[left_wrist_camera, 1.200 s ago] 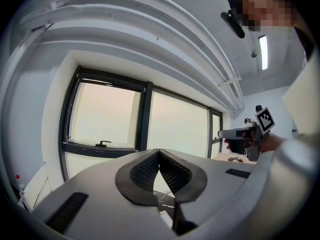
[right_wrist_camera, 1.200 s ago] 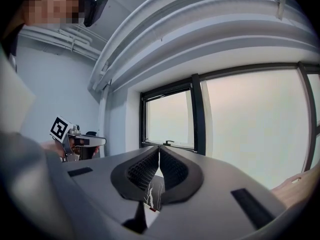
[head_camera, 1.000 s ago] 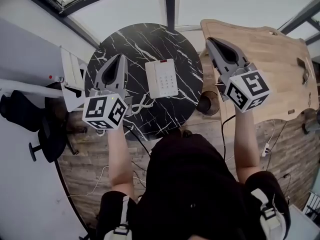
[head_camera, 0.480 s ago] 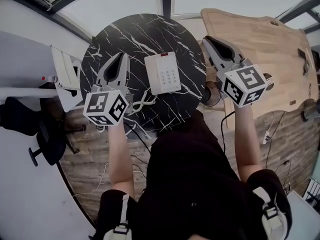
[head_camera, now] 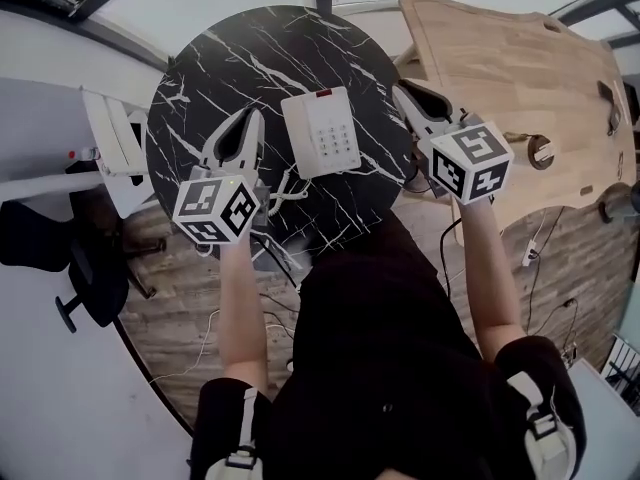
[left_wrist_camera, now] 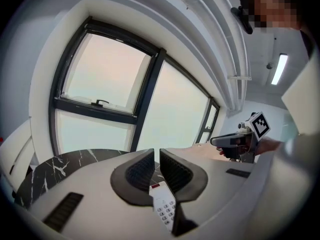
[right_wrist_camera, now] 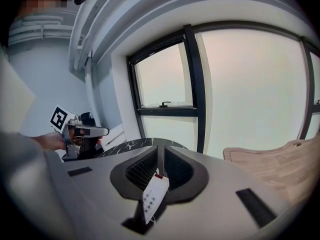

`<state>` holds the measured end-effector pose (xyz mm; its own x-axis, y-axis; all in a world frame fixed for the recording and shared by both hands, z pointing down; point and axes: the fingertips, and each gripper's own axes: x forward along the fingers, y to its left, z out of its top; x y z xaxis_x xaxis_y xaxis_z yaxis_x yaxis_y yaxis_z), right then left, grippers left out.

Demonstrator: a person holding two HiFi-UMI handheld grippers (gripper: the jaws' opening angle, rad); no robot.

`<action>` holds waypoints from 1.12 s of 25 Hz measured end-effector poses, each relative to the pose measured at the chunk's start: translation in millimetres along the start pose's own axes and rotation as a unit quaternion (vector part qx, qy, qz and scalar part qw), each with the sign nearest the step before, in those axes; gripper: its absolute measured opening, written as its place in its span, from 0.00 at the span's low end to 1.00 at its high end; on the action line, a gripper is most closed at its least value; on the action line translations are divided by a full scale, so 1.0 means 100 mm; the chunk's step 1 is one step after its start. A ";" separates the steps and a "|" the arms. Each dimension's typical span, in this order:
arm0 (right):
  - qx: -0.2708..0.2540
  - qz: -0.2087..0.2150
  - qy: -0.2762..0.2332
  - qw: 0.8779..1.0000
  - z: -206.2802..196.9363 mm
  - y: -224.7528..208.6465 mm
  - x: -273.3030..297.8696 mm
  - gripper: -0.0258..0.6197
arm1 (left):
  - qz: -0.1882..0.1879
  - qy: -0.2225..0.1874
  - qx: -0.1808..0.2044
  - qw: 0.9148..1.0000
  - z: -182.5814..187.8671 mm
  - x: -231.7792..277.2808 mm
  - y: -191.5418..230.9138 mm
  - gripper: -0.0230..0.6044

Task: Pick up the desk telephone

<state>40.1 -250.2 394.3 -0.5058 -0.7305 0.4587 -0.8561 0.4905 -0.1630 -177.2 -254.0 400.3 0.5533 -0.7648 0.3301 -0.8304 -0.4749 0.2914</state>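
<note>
Both sets of fingers are pinched narrow and empty, left gripper and right gripper flanking the desk telephone mid-bench, so likely best to open wide first, then close on its long edges.

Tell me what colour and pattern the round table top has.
The round table is black with white marble veins; the head view shows it best.

The telephone is smooth plastic, the table polished marble, the desk matt wood.
</note>
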 end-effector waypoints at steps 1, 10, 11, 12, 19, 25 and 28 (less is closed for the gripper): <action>0.004 0.002 0.010 1.000 -0.09 0.00 0.05 0.09 | -0.001 0.009 -0.008 1.000 -0.09 0.03 0.02 0.08; 0.050 0.014 0.093 0.994 -0.95 -0.01 0.45 0.15 | -0.001 0.087 -0.064 0.994 -0.92 0.12 0.15 0.22; 0.057 0.016 0.104 0.993 -1.04 -0.01 0.48 0.19 | -0.004 0.097 -0.069 0.993 -1.02 0.13 0.15 0.23; 0.063 0.018 0.114 0.991 -1.13 0.00 0.52 0.21 | -0.007 0.109 -0.073 0.991 -1.11 0.14 0.13 0.24; 0.101 0.037 0.169 0.980 -1.66 0.10 0.66 0.28 | -0.013 0.164 -0.103 0.981 -1.63 0.17 0.13 0.29; 0.125 0.055 0.193 0.972 -1.95 0.14 0.81 0.36 | -0.036 0.185 -0.115 0.975 -1.85 0.35 0.13 0.36; 0.132 0.063 0.202 0.968 -2.06 0.17 0.89 0.39 | -0.044 0.195 -0.131 0.971 -1.97 0.42 0.15 0.39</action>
<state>2.8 -208.9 612.3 -0.5702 -0.4013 0.7168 -0.8151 0.3852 -0.4328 -153.2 -207.9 595.3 0.6467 -0.4789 0.5937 -0.7617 -0.3641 0.5360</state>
